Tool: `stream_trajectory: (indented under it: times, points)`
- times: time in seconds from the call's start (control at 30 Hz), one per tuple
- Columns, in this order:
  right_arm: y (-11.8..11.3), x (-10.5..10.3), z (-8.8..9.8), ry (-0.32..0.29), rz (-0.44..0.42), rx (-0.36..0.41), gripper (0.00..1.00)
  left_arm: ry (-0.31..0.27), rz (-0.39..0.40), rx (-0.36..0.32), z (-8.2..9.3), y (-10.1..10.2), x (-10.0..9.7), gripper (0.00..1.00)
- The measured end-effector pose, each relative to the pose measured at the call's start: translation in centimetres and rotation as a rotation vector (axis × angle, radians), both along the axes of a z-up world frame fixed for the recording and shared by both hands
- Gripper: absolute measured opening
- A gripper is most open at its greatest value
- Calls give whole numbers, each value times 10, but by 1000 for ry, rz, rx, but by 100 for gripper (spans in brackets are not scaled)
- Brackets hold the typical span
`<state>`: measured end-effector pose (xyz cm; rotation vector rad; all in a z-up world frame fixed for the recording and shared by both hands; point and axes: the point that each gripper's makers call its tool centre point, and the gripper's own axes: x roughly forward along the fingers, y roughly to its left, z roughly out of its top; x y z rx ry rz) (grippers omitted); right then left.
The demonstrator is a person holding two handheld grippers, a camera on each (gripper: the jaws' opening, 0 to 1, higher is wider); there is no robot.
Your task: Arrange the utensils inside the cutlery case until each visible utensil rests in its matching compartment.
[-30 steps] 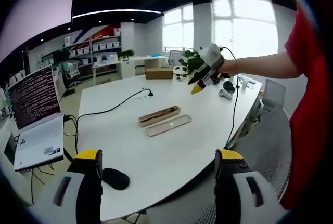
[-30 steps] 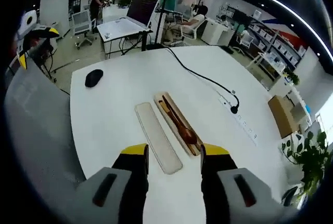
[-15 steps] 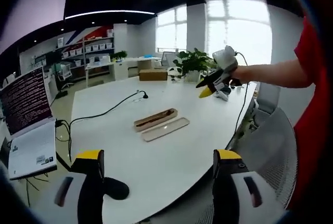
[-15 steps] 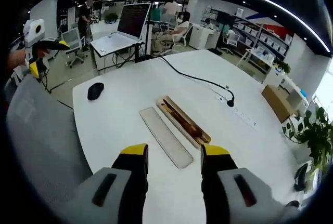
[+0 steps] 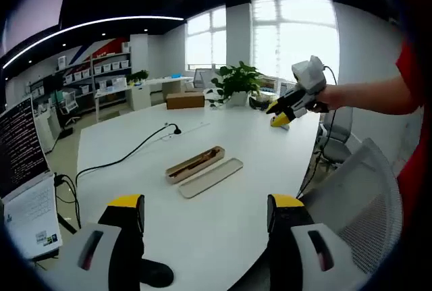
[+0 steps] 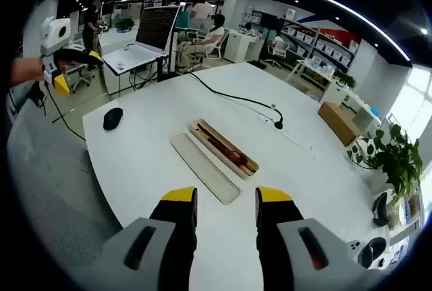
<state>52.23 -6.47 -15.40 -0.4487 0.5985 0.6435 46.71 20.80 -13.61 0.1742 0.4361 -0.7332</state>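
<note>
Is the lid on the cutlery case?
No, the lid lies flat on the table beside the open cutlery case, wooden utensils visible inside.

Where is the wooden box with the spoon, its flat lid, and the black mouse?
cutlery case (image 6: pixel 225 148), right gripper view, on the utensils lying inside it.
lid (image 6: pixel 204 168), right gripper view, on the middle of its flat top.
mouse (image 6: pixel 113 118), right gripper view, on its rounded back.

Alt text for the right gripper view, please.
An open cutlery case holding wooden utensils lies beside its lid on a white table, beyond the open right gripper. A black mouse sits farther left.
</note>
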Motion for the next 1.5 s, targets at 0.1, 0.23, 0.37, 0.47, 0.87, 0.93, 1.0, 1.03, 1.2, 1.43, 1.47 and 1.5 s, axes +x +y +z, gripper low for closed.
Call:
stream_trajectory:
  times: [0.1,0.23,0.37,0.47,0.87,0.93,1.0,1.03,1.2,1.43,1.47,1.5]
  points:
    - [5,-2,0,-28,-1,10,31,14,-37,10,-9,-11,11,77]
    - [7,-4,-12,-16,14,-33,31,20,-75,36,-20,-23,25,77]
    - [5,0,-26,12,43,-28,35,38,-88,54,-39,-37,41,71]
    - [-2,9,-41,45,48,-22,36,90,-72,61,-56,-41,48,72]
    - [-10,44,-106,83,123,-9,44,95,-14,108,-102,-52,88,64]
    - [-13,44,-117,120,109,2,43,83,-9,116,-104,-55,98,64]
    - [-15,47,-123,131,97,5,42,69,-9,102,-106,-59,107,67]
    - [-16,50,-128,133,81,2,41,66,-15,103,-109,-62,113,67]
    - [-14,59,-139,143,23,25,41,79,-62,143,-132,-72,128,67]
    - [-9,62,-168,253,-10,65,47,115,-59,192,-161,-74,141,65]
    - [-10,66,-170,242,-9,62,47,121,-58,202,-166,-74,143,65]
    - [-11,68,-171,242,-11,58,47,128,-58,205,-169,-74,144,65]
